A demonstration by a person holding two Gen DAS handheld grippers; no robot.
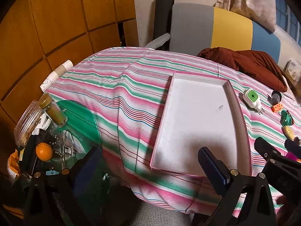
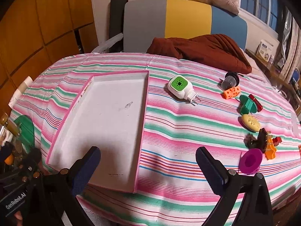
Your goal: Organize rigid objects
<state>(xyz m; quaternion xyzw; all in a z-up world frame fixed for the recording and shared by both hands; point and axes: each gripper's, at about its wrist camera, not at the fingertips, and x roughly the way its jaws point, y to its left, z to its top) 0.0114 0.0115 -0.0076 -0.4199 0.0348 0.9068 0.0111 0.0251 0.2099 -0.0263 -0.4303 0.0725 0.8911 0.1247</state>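
Note:
A shallow white tray with a pink rim lies empty on the striped cloth. To its right lie a white and green plug-in device, a dark clear cup, an orange block, a green toy piece, a yellow oval, a dark figure, an orange piece and a purple cup. My right gripper stands open over the tray's near right corner. My left gripper is open at the tray's near left, holding nothing.
A green side table at the left holds jars, an orange and glasses. Paper cups lie at the cloth's left edge. A brown blanket and a grey-yellow-blue headboard stand at the back.

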